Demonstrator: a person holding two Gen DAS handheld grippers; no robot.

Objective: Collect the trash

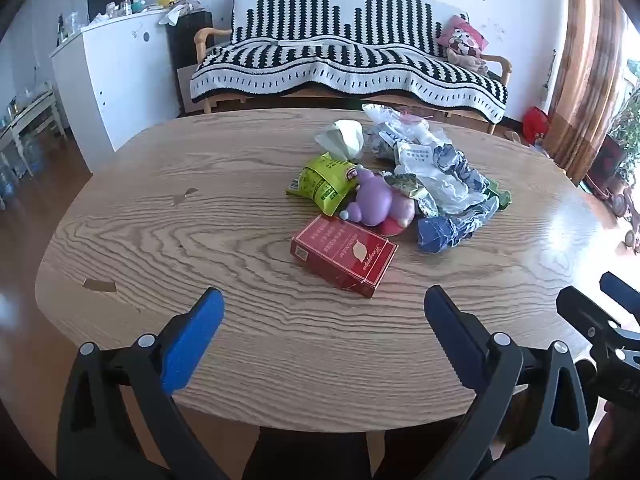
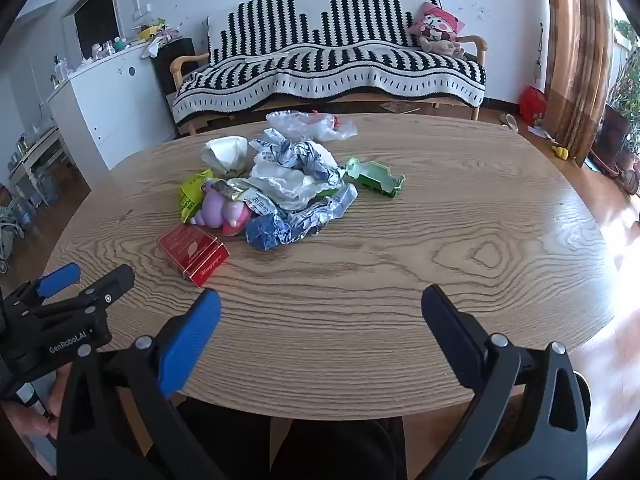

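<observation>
Hovering left claw [image 1: 324, 300] and right claw [image 2: 320, 300] gape empty, green carton [image 2: 374, 179] clearest from right.

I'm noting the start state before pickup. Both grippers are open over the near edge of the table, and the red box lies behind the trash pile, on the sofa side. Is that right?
Not quite. The red box lies in front of the trash pile, on the side nearest the grippers, as the left wrist view shows. The rest holds: the left gripper and right gripper are open over the table's near edge.
</observation>
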